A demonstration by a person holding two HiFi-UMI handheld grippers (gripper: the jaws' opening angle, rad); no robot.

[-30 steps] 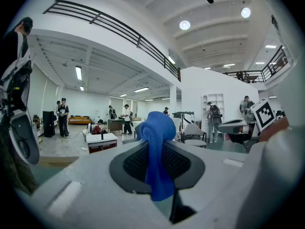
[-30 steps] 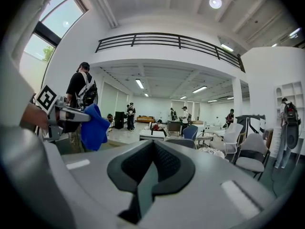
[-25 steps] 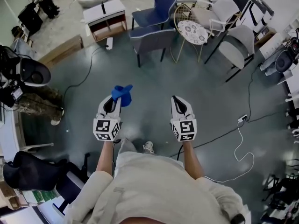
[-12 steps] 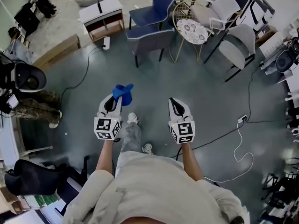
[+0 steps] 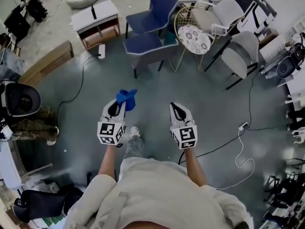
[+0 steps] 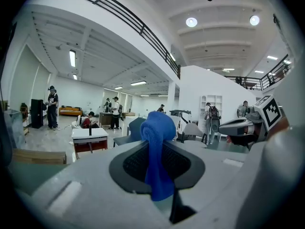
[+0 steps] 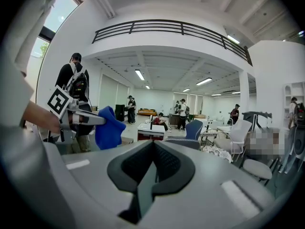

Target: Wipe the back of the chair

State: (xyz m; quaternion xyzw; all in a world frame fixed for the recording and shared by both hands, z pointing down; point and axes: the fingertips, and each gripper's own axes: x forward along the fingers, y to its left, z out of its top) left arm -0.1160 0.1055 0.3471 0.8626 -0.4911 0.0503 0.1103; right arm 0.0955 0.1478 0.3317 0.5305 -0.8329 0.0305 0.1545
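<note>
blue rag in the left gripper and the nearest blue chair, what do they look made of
Blue rag: soft cloth, maybe microfibre, matte; it bunches up and droops limp. Nearest blue chair: likely padded fabric upholstery, dull with no glare, pale trim along the edge; thin dark legs, perhaps metal.

Flat, even overhead light fills the head view. The grey floor (image 5: 209,104) shows pale glare patches and only soft shadows under the chairs (image 5: 147,44), and straight lines bow toward the edges. Both gripper views are round fisheye pictures with black corners. Round ceiling lamps (image 6: 191,22) burn out white, a window (image 7: 59,13) glares, and the blue cloth (image 6: 157,147) near the lens looks slightly soft.
</note>
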